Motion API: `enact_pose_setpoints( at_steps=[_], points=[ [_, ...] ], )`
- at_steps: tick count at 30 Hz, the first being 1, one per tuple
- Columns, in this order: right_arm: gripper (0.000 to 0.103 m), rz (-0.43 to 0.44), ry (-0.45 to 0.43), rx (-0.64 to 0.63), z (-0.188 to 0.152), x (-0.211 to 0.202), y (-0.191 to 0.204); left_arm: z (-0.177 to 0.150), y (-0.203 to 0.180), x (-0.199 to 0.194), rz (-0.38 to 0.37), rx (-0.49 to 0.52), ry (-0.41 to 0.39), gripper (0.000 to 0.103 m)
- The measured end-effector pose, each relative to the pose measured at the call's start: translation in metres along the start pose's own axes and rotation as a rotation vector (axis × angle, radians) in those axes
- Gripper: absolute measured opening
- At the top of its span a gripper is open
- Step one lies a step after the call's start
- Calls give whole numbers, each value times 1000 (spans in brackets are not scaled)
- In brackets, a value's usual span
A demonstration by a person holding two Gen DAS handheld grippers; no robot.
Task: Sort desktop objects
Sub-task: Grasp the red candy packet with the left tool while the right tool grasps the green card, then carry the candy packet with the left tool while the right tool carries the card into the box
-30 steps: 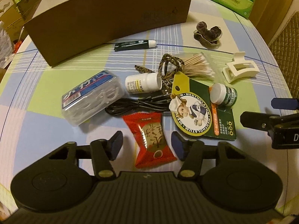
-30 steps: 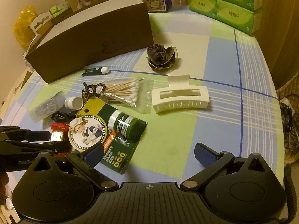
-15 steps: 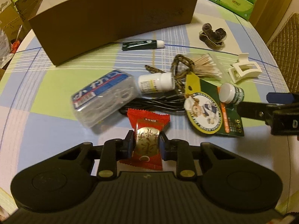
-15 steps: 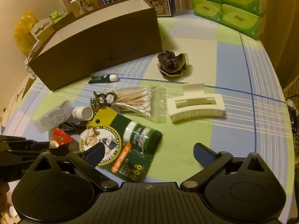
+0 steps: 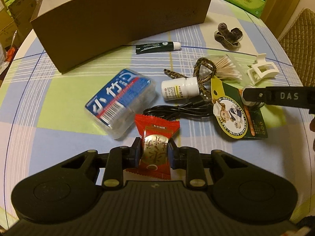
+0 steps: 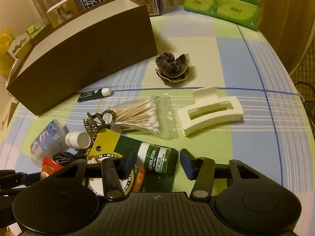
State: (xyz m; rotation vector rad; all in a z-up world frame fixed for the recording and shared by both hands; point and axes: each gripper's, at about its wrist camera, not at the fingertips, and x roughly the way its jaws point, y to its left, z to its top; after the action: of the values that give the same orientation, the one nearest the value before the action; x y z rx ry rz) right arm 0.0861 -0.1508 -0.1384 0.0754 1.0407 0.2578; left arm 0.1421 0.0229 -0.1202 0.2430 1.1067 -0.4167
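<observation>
Both wrist views look steeply down, sharing the lip salve card (image 5: pixel 239 116) (image 6: pixel 118 149).

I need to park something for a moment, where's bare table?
Open cloth lies right of the white hair clip, and between the scrunchie and green tissue packs. Crowded: the cluster from the cotton swabs to the blue floss box.
</observation>
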Motion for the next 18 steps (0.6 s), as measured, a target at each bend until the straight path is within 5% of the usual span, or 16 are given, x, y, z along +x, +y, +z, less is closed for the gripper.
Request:
enact_pose_setpoints(
  at_steps=[18],
  points=[
    [32,6,-14,-137,-9,-39,4,2,-4,-26,-66,42,-37,23]
  ],
)
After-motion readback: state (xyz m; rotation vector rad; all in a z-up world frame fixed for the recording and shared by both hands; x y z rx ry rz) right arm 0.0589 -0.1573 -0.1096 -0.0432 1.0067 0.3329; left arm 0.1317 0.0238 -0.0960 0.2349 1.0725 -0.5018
